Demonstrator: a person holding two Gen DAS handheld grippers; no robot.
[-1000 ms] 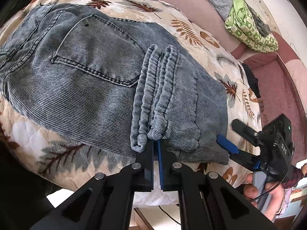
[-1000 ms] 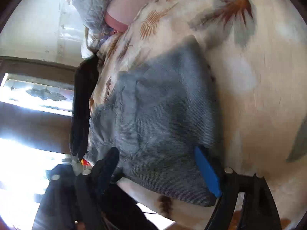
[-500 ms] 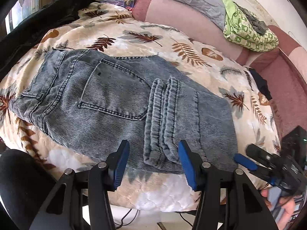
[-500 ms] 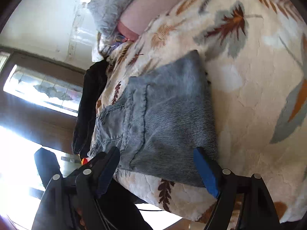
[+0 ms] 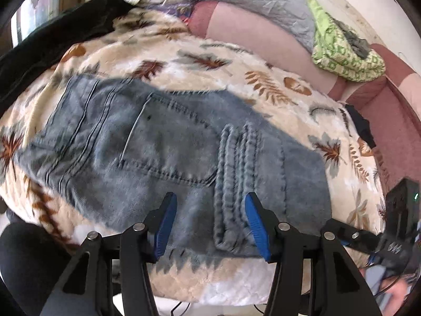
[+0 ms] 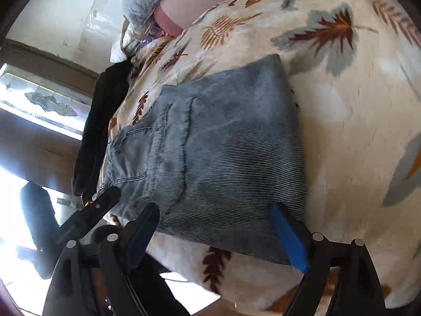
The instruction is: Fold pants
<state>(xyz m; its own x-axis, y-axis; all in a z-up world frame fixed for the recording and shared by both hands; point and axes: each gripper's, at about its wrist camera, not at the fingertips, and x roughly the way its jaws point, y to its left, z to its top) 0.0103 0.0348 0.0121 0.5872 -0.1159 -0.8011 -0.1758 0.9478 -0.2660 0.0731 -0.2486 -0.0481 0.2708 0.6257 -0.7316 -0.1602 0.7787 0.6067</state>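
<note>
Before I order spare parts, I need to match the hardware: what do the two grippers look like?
Both look alike. The left gripper and the right gripper each have two angular black fingers with silver round bolt heads at the joints and ribbed blue pads on the inner faces. No cables or markings are legible on them.

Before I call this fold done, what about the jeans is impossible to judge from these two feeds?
- Jeans, left wrist view: motion blur smears the waistband end, so wrinkles there are unreadable.
- Underlayers: hidden beneath the top layer in both views; alignment unknown.
- Hem cuffs: near end partly hidden behind the open left claw.
- Right wrist view: the near edge is crossed by the open right claw.
- Right claw in the left view: cut off at the edge.
</note>
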